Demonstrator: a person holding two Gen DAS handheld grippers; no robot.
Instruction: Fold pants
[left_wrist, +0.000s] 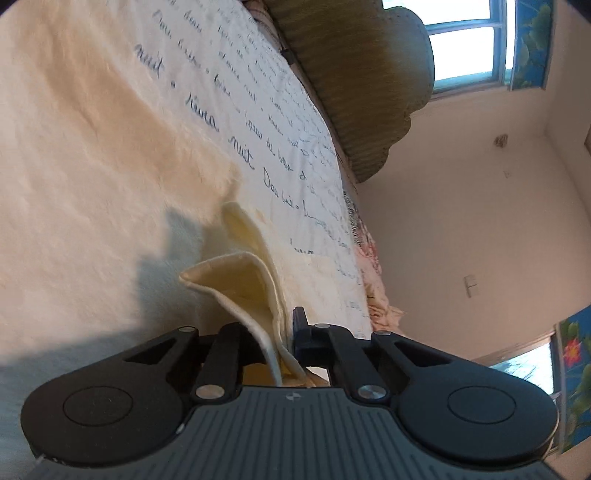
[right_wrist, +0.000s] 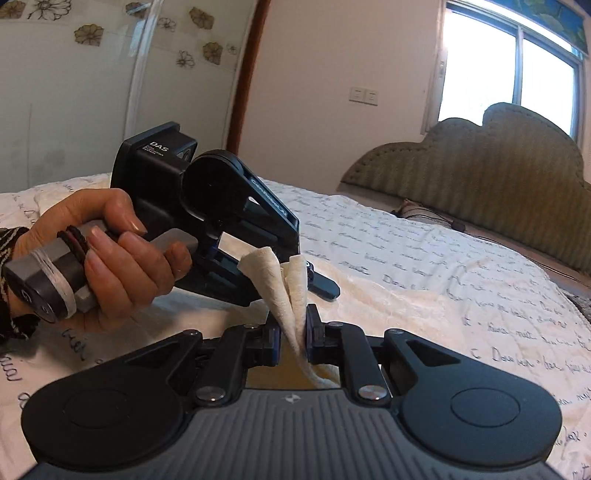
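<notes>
The pants (right_wrist: 291, 291) are soft, cream and fuzzy. We are holding one edge of them up off the bed (right_wrist: 461, 266), and the rest of them is lying spread out flat on the bed below.

Our right tool (right_wrist: 295, 328) is pinching a bunched strip of the pants, with its two fingers pressed tight on the cloth. Our left tool (left_wrist: 286, 343) is pinching the pants too, squeezing a few layers of the folded edge together. In the right view the left tool is sitting just beside the right tool, on the same bit of cloth, and our left hand (right_wrist: 107, 251) is gripping its handle.

The bed has a white cover with dark writing on it. Past the pants, at the far end of the bed, a green padded headboard (right_wrist: 480, 170) is standing, and a bright window (right_wrist: 509, 77) is shining above it.

We think we are in the middle of a fold, lifting an edge so we can carry it over. Next we should be moving both tools together across the pants, keeping the edge straight, and laying it down on the flat part before letting go.
</notes>
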